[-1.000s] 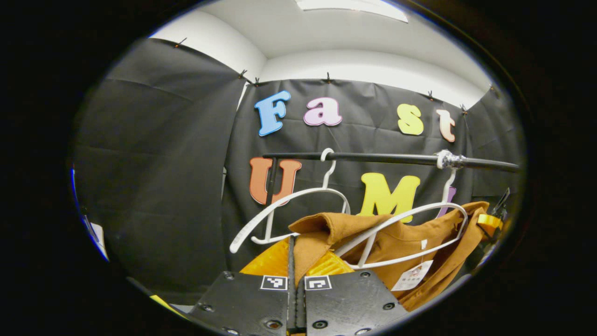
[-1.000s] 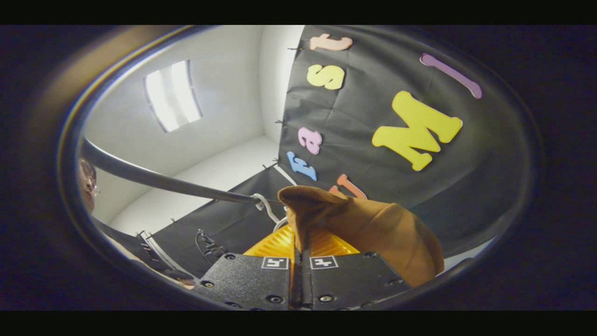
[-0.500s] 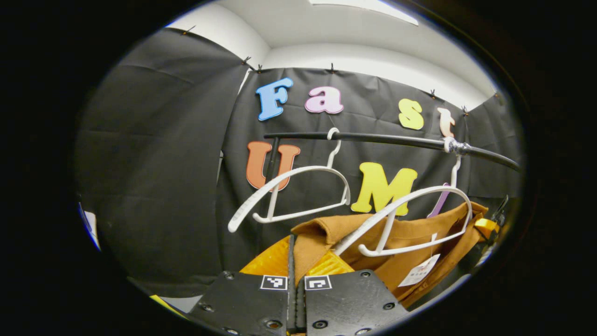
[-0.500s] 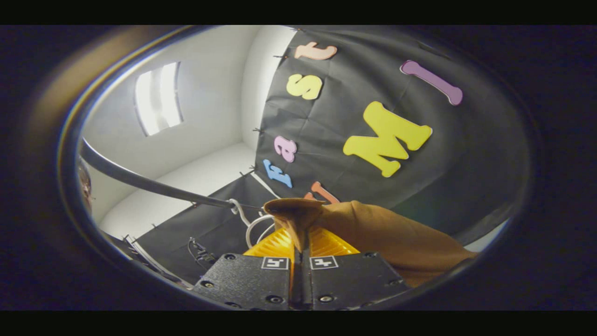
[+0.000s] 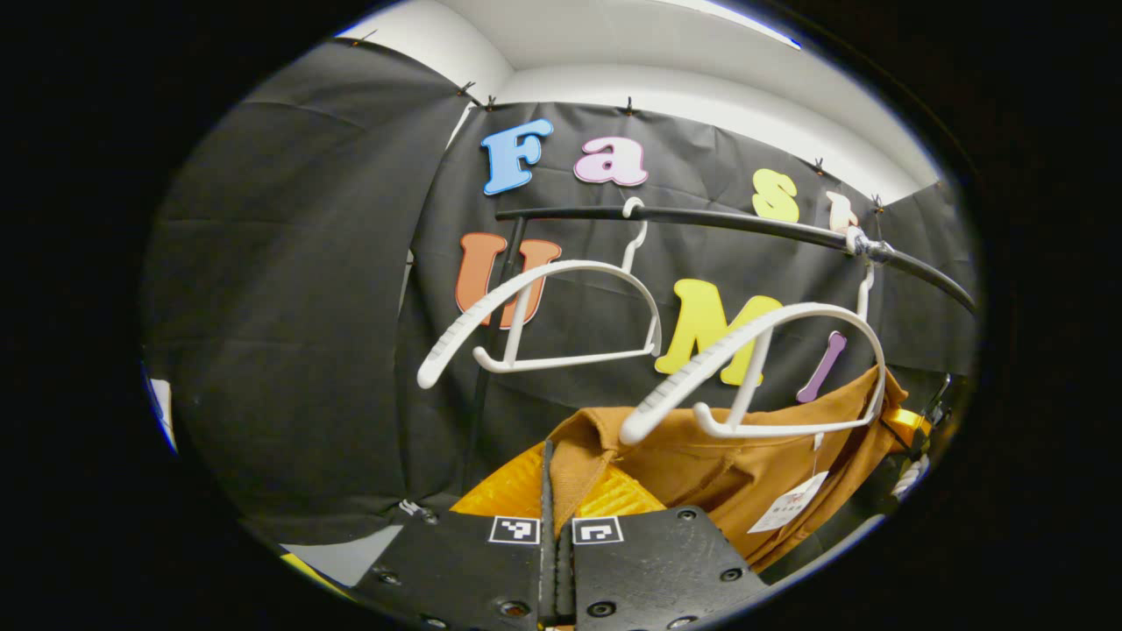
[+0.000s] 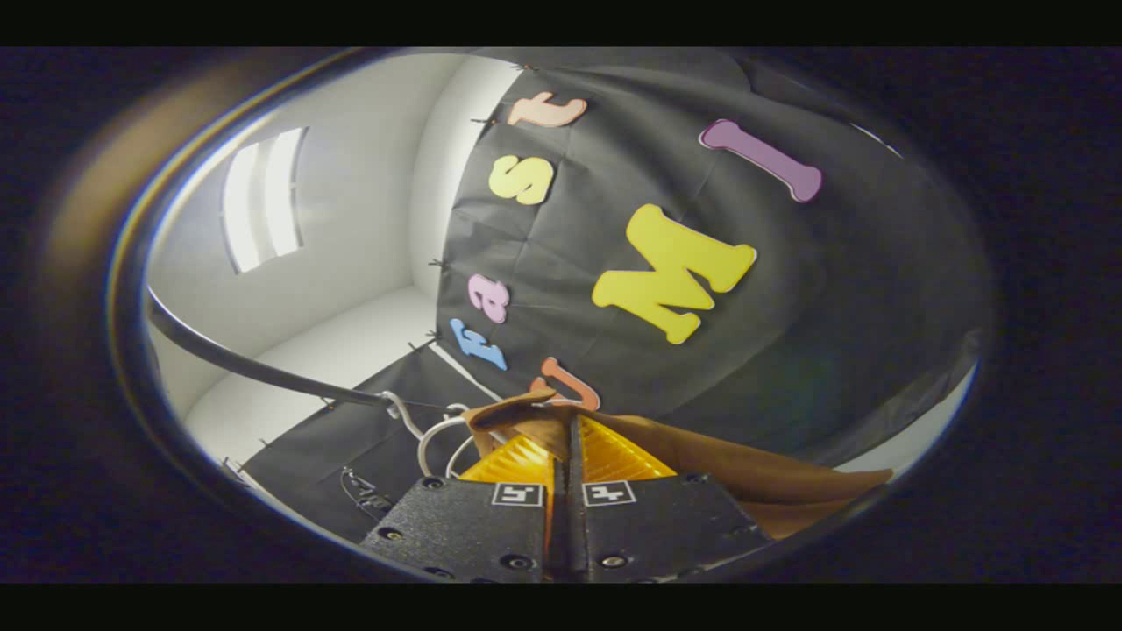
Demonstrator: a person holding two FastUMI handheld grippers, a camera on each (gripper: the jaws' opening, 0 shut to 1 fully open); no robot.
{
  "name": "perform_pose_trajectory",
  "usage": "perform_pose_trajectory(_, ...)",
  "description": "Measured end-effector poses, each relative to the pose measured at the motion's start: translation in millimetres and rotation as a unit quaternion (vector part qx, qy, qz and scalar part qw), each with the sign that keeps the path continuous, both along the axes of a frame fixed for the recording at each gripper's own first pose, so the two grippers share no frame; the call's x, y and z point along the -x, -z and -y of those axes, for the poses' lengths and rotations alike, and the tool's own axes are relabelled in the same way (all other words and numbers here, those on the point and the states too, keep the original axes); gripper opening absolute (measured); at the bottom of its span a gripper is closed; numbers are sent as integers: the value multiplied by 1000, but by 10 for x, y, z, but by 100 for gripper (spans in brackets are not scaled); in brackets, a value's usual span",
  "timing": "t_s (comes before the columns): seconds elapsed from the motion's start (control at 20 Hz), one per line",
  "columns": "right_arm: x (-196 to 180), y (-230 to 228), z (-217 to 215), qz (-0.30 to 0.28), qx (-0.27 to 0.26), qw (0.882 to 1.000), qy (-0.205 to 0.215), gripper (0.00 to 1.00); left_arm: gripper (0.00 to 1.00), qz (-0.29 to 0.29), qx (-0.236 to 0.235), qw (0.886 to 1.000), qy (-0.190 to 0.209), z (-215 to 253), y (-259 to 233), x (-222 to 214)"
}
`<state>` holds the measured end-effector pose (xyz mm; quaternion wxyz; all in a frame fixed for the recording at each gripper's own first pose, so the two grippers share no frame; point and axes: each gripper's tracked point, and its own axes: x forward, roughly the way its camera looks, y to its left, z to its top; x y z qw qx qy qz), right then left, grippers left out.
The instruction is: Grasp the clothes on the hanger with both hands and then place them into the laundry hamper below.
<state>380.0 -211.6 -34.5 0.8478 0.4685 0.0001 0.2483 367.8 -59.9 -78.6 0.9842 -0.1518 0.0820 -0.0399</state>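
Left gripper (image 5: pixel 556 478): clenched on a fold of the brown garment (image 5: pixel 701 460), yellow pads pinching the cloth.
Right gripper (image 6: pixel 567 451): clamped likewise on the garment's far edge (image 6: pixel 526 416), cloth trailing off to the right (also seen as a yellow-tipped tool (image 5: pixel 912 428) in the left gripper view).
Garment: stretched between both grippers, below the nearer hanger (image 5: pixel 763 368), paper tag (image 5: pixel 787 504) dangling.
Hangers: nearer one bare; second hanger (image 5: pixel 543 320) bare too.
Rail (image 5: pixel 736 223): black, carrying both hooks.
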Motion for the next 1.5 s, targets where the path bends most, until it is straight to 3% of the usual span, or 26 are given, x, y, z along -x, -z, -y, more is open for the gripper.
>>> perform_pose_trajectory(0.2, -178, 268, 105, -46, 27, 998, 33, 3, 0, -18, -5, 1000, 5, 99, 178, 30)
perform_pose_trajectory(0.3, -135, 412, 28, -61, 22, 998, 19, 3, 4, -31, -3, 999, 11, 164, 311, 71)
perform_pose_trajectory(0.35, -119, 497, -27, -67, 34, 997, 17, 2, 0, -39, -10, 999, 14, 220, 410, 123)
perform_pose_trajectory(0.6, 75, 763, -328, -83, 68, 994, -19, 2, 0, -60, -35, 997, 28, 339, 629, 307)
perform_pose_trajectory(0.8, 251, 654, -525, -72, 70, 994, -38, 2, 0, -55, -36, 997, 37, 409, 515, 404)
perform_pose_trajectory(0.85, 335, 604, -611, -66, 68, 994, -48, 3, 5, -52, -39, 997, 41, 429, 470, 451)
perform_pose_trajectory(0.9, 413, 562, -700, -61, 66, 994, -57, 3, 0, -49, -41, 997, 45, 457, 414, 502)
perform_pose_trajectory(1.0, 561, 523, -876, -57, 62, 994, -74, 2, 0, -42, -43, 997, 57, 530, 311, 594)
perform_pose_trajectory(1.1, 702, 468, -1057, -51, 60, 993, -90, 4, 0, -37, -43, 996, 72, 642, 218, 646)
perform_pose_trajectory(1.15, 781, 415, -1173, -46, 56, 992, -101, 3, 5, -38, -41, 995, 80, 705, 183, 675)
perform_pose_trajectory(1.4, 1027, 224, -1786, -28, 59, 985, -161, 3, 0, -35, -32, 991, 129, 1064, 82, 813)
perform_pose_trajectory(1.5, 1110, 212, -2013, -26, 70, 981, -181, 3, 5, -38, -33, 988, 148, 1217, 123, 880)
